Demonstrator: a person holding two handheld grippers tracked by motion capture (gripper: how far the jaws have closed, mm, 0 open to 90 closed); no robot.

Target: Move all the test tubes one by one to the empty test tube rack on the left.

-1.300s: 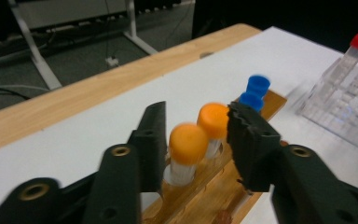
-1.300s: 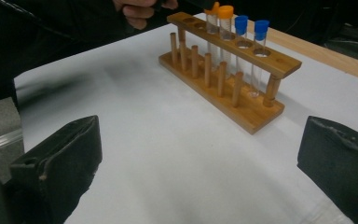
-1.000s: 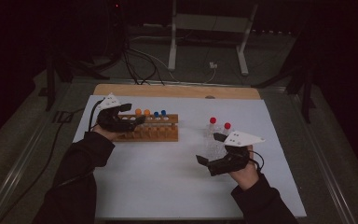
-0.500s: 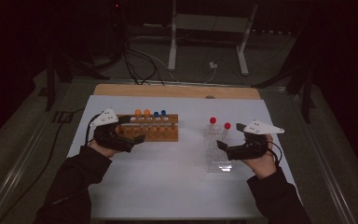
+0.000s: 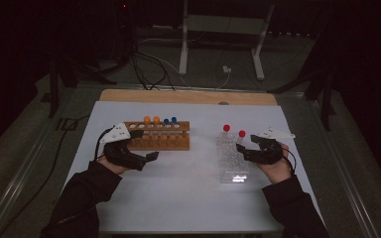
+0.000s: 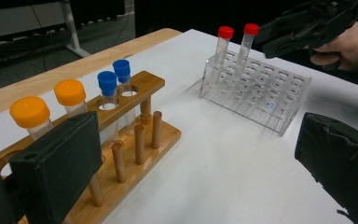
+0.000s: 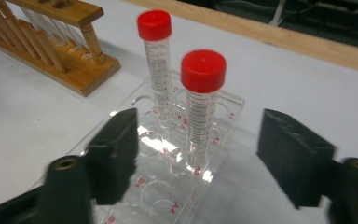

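- Right gripper (image 7: 198, 154) spread wide, nothing between the jaws, hovering low over the near end of the clear plastic rack (image 7: 165, 186).
- Nearer red-capped tube (image 7: 202, 100) standing upright in that rack, straight ahead of the open jaws and roughly centred between them, not touching either pad.
- Second red-capped tube (image 7: 157, 60) upright one row farther back, slightly left of the first.
- Both tubes slim, transparent, printed with fine graduation marks, topped by ribbed red screw caps.
- Rack glossy and see-through, drilled with round holes, red lettering beside them, glare on its near edge.
- Left gripper (image 6: 205, 158) also spread wide and holding nothing, set just beside the front of the wooden rack (image 6: 135, 140).
- Wooden rack pale brown, smooth, with turned pegs along its base; two orange-capped tubes (image 6: 51, 109) and two blue-capped tubes (image 6: 114, 86) upright in its top holes.
- Jaw pads matte black, blocky, foam-like.
- White table sheet (image 5: 188, 183) flat and plain, racks well apart on it.
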